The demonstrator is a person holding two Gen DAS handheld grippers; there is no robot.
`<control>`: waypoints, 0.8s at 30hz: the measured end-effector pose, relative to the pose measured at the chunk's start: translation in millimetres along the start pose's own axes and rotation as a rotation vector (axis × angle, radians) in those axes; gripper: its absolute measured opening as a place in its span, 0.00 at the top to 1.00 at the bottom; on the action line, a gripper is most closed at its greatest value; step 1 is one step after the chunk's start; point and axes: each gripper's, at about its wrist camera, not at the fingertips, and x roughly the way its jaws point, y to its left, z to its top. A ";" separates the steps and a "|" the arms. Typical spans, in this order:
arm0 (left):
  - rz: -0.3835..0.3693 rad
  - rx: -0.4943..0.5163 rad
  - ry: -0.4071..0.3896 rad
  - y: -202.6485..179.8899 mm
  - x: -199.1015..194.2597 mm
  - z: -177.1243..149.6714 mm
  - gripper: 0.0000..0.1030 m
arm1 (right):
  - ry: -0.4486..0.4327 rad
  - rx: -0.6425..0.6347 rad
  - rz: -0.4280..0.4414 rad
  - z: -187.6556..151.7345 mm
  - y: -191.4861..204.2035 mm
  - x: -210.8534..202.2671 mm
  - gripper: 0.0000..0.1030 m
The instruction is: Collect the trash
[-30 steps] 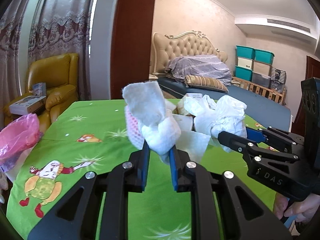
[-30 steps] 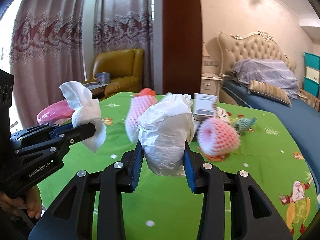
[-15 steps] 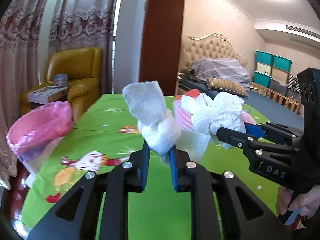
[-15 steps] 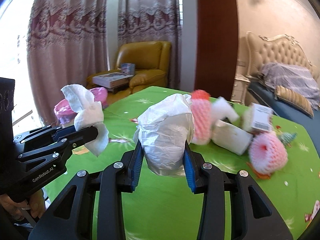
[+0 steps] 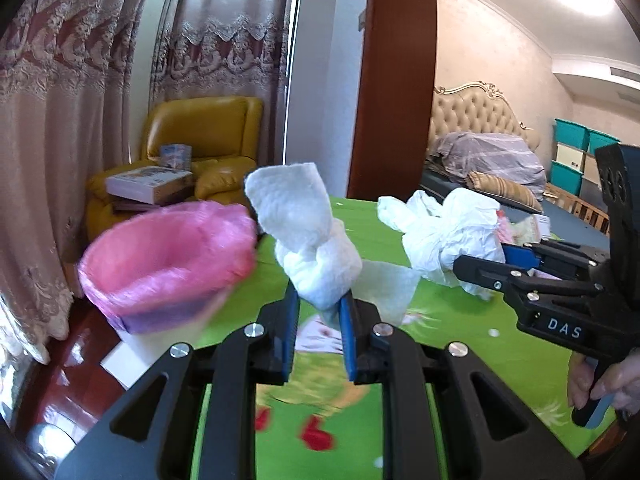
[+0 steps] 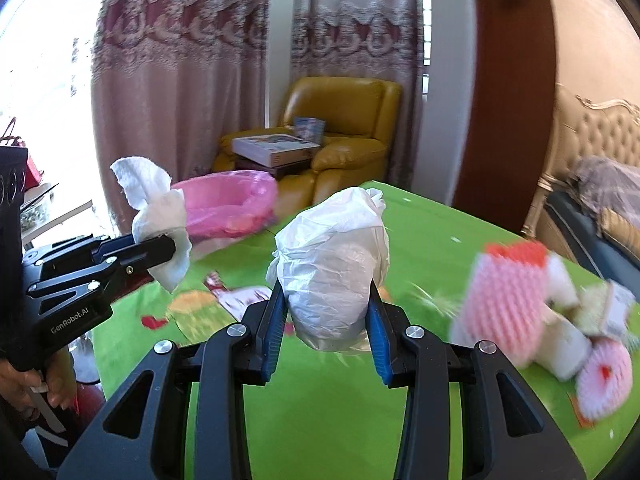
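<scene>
Trash: the left gripper [image 5: 319, 312] is clamping a wad of paper towel [image 5: 308, 236]; the right gripper [image 6: 325, 320] is squeezing a crumpled plastic bag [image 6: 334, 264].
Where: both pieces are hanging above the green tablecloth [image 5: 460, 344], near the pink-lined bin [image 5: 168, 260].
Handling: both are looking light, soft and crushable, not fragile; the plastic is likely behaving slippery.
Hold: pinching the bunched middle is working best.
Remaining: foam nets [image 6: 516, 292] are lying on the cloth.

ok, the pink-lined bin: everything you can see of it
The bin is a small open container lined with a thin, translucent pink plastic bag folded over its rim. It stands upright just off the green table's far left edge, beside the yellow armchair. Its image is motion-blurred. Neither gripper touches it.
</scene>
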 end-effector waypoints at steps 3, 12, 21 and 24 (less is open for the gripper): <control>0.053 0.011 -0.001 29.8 4.7 9.2 0.82 | 0.001 -0.016 0.075 19.7 17.7 23.6 0.63; 0.155 -0.044 0.016 129.0 40.7 47.9 0.81 | -0.011 -0.066 0.221 81.3 68.5 89.5 0.62; 0.199 -0.093 0.057 199.5 88.6 65.5 0.77 | -0.002 -0.113 0.274 111.7 92.0 144.4 0.61; 0.209 -0.107 0.088 212.1 106.1 67.9 0.64 | 0.024 -0.156 0.289 110.4 99.5 161.9 0.46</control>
